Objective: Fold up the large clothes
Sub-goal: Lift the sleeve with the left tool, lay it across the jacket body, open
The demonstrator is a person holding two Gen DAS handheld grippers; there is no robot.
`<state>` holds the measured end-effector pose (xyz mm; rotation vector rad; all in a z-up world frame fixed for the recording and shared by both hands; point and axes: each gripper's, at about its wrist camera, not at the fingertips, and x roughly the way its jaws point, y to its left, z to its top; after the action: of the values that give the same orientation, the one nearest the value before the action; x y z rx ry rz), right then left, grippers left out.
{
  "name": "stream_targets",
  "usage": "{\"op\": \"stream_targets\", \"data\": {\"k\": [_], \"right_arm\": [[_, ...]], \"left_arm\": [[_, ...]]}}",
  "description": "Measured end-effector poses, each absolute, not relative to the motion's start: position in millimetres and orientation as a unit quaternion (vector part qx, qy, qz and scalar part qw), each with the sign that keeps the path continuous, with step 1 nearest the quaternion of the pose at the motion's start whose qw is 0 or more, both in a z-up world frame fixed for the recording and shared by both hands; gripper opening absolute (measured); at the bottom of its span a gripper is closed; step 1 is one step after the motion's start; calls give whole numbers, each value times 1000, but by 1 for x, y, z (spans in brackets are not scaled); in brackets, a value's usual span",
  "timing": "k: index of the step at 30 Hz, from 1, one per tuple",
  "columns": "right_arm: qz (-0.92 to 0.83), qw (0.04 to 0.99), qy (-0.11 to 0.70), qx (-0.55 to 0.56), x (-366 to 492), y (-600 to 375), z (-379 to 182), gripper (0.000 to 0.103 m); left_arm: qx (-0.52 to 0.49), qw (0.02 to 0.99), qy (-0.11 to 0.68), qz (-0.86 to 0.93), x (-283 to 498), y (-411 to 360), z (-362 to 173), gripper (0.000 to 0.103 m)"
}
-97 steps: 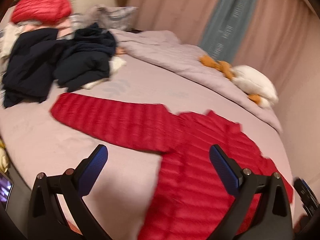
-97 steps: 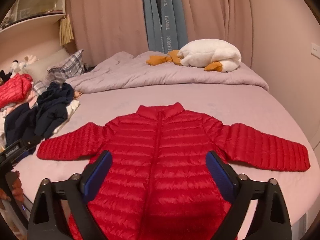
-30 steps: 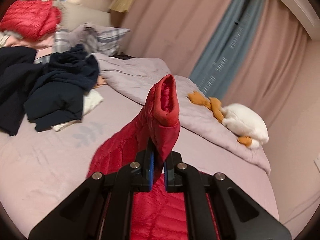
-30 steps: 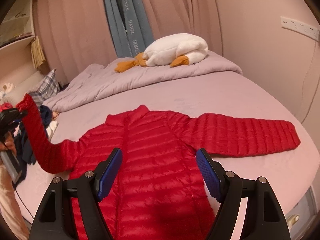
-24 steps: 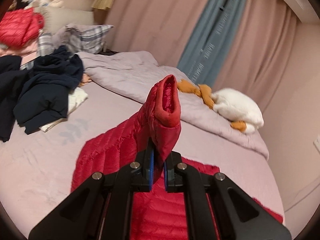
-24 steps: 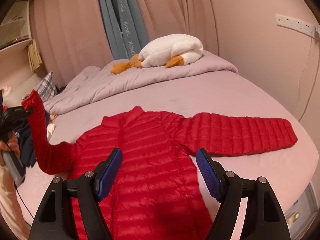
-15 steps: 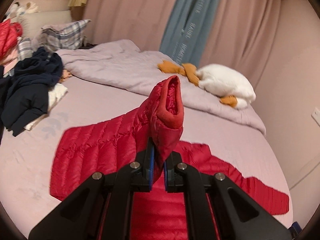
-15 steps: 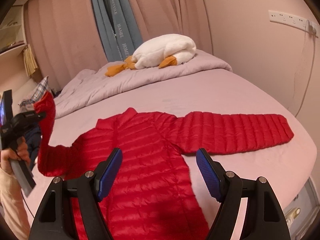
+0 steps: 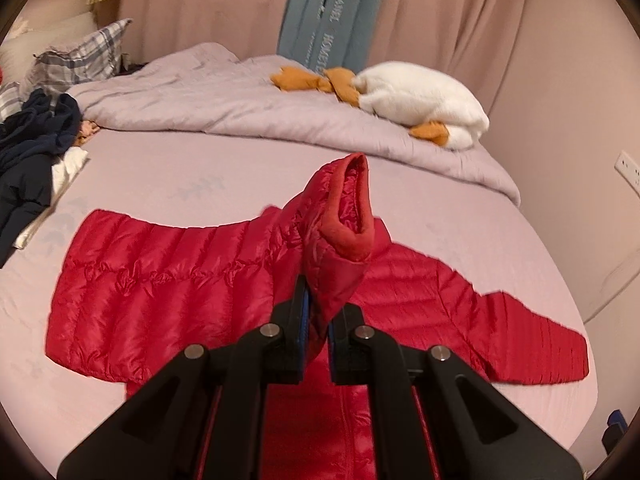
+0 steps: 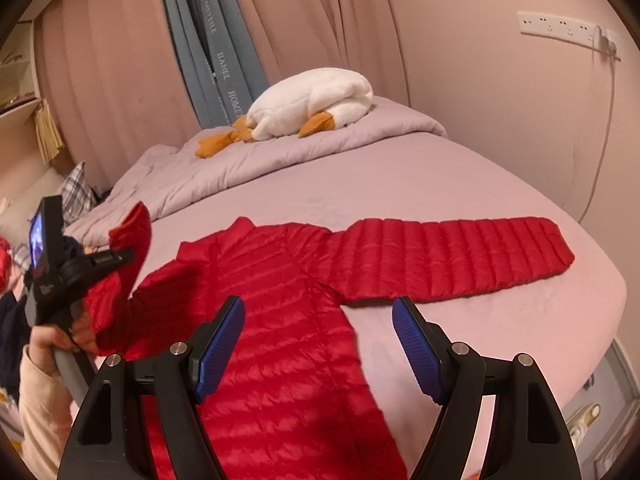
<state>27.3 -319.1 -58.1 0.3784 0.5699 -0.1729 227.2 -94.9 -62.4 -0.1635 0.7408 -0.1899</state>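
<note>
Carried inward over the body of the red puffer jacket [image 9: 168, 280] since a second ago: its left sleeve cuff [image 9: 344, 216], pinched tight between the closed jaws of the left gripper [image 9: 316, 320] and standing upright above the chest. Spread flat on the lilac bed [image 10: 420, 184] otherwise, right sleeve [image 10: 460, 256] stretched out sideways. Hovering above the hem with jaws wide apart and holding nothing: right gripper [image 10: 320, 344].
</note>
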Motion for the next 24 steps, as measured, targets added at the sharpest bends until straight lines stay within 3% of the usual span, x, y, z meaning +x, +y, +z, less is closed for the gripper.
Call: {"op": "stream_targets", "data": {"k": [24], "right_arm": [[-109, 930, 291, 198, 16, -338, -76, 77]], "left_arm": [[-28, 873, 476, -103, 238, -156, -166, 9]]}}
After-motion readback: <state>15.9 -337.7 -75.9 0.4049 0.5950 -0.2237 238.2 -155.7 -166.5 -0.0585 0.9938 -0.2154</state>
